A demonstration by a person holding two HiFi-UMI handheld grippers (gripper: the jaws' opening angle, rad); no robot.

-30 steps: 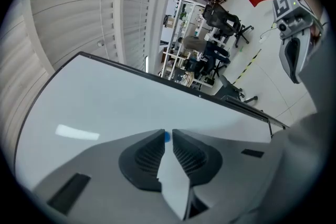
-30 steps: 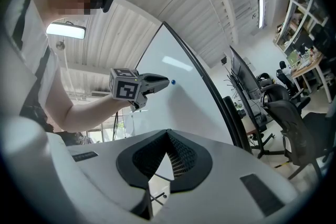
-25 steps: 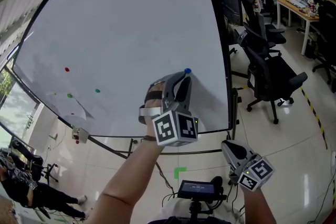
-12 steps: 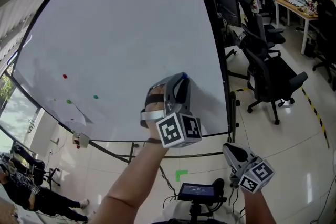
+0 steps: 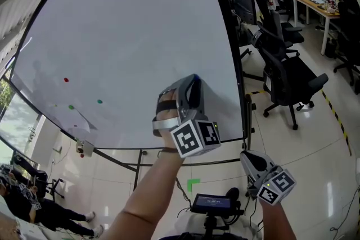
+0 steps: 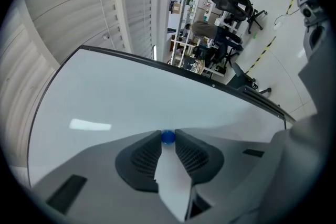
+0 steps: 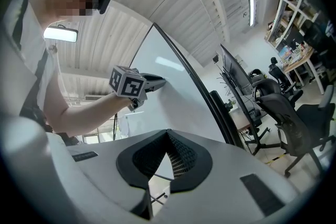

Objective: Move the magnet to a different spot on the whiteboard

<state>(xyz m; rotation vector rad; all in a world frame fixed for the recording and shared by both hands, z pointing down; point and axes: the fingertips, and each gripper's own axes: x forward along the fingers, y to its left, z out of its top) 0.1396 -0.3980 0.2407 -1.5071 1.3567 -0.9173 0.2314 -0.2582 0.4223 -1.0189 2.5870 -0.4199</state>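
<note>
Small round blue magnet (image 6: 167,137) sits pinched at the very tips of your left tool (image 5: 193,82), clenched on it from both sides, with the face of the large white whiteboard (image 5: 124,36) directly beyond it. The magnet lies straight ahead along the tool's own line, at the lower right part of the board. Whether it touches the board or stands just off it cannot be told from these views.

Your right tool (image 7: 167,134) hangs low and near you, well apart from the board, its jaws drawn together on nothing; the left is plainly the one in play.

The board's dark right frame edge (image 5: 230,53) stands near the magnet's right, so the free run of white lies up and to the left. Far off at the lower left, a red dot magnet (image 5: 66,80) and two green dot magnets (image 5: 71,107) (image 5: 99,102) mark ground already taken. Judged from this, your coming move is a carry or slide leftward or upward across the board face, keeping the tool square to it.
</note>
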